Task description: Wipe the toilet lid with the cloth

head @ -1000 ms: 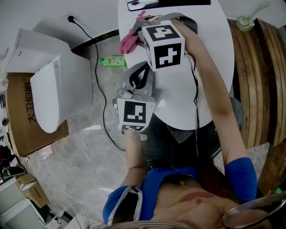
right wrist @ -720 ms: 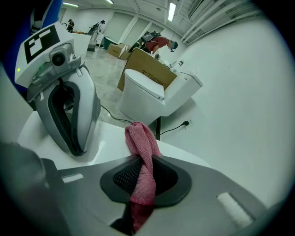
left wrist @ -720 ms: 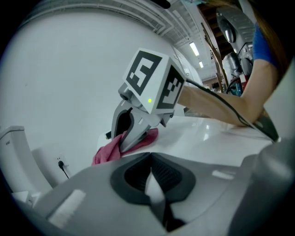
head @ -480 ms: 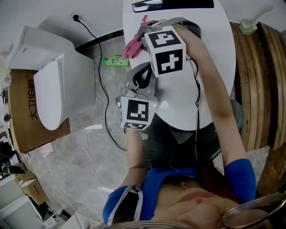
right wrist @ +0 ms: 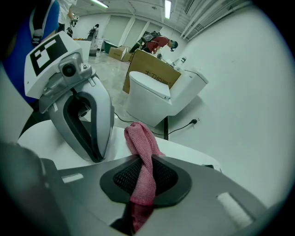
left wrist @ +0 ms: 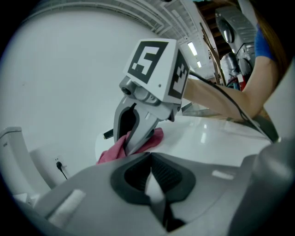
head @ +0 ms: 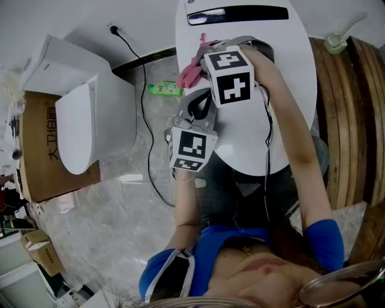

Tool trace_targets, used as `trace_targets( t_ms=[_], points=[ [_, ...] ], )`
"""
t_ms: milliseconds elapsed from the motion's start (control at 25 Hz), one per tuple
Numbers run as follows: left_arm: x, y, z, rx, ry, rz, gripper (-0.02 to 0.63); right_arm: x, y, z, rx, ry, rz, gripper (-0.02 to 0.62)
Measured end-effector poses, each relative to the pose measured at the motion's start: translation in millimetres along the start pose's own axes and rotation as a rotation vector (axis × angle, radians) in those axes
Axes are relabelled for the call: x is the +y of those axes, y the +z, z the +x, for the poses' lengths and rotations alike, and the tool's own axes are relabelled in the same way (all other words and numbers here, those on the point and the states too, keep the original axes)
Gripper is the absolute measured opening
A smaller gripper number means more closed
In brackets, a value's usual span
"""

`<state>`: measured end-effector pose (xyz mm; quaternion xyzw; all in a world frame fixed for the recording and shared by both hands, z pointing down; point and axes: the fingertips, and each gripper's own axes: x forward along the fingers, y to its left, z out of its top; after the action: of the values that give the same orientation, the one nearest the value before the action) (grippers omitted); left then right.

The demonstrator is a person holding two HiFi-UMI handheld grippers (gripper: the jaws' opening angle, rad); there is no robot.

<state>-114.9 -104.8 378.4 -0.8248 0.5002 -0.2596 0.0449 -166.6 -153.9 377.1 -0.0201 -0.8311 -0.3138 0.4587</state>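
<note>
A pink cloth [head: 190, 72] hangs at the left edge of a round white table [head: 252, 132]. My right gripper [head: 200, 60] is shut on it. In the right gripper view the cloth [right wrist: 140, 152] stands up in a twisted bunch from between the closed jaws of that gripper [right wrist: 143, 159]. The white toilet [head: 84, 120], with its lid [head: 75, 129] down, stands on the floor to the left, apart from both grippers; it also shows as the toilet [right wrist: 156, 90] beyond the table. My left gripper [head: 201, 96] hovers just beside the right one, shut with nothing in it [left wrist: 150, 156].
A cardboard box [head: 36, 150] sits behind the toilet. A black cable [head: 143, 126] runs from a wall socket [head: 112, 28] across the marble floor, past a green bottle [head: 165, 90]. A dark device [head: 237, 13] lies at the table's far side. Wooden rings [head: 352, 120] stand right.
The whole head view has slid to the right. Both grippers keep the same stance over the table's left edge, and the cloth stays gripped.
</note>
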Motion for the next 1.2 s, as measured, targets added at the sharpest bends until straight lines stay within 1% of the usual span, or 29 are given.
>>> trace_targets(
  t_ms=[80,120,320,440,560,640,760,880,1000,1200],
  points=[
    [0,-1,-1,0.003,-0.003,-0.002,0.002,5,-1,-3,0.009,0.015,-0.01,0.058],
    [0,-1,-1,0.008,-0.002,0.003,0.002,7,-1,-4,0.018,0.008,-0.02,0.058],
    [-9,-4,-3,0.062,-0.009,0.082,0.002,9,-1,-6,0.077,-0.109,-0.079,0.058],
    [-10,-4,-4,0.056,-0.015,0.07,0.002,12,-3,-8,0.08,-0.147,-0.054,0.058],
    [-7,-3,-4,0.041,-0.021,0.03,0.002,16,-7,-13,0.064,-0.152,-0.021,0.058],
    [-6,-2,-3,0.033,-0.021,0.022,0.002,16,-11,-17,0.061,-0.16,-0.012,0.058],
    [-7,-3,-2,0.047,-0.011,0.041,0.002,20,-19,-22,0.069,-0.174,-0.011,0.058],
    [-9,-4,-2,0.059,-0.002,0.06,0.002,23,-28,-27,0.076,-0.171,-0.001,0.058],
    [-10,-3,-2,0.05,-0.007,0.059,0.002,23,-33,-31,0.066,-0.164,0.018,0.058],
    [-11,-2,0,0.049,-0.012,0.055,0.002,24,-43,-36,0.08,-0.146,0.031,0.058]
  ],
)
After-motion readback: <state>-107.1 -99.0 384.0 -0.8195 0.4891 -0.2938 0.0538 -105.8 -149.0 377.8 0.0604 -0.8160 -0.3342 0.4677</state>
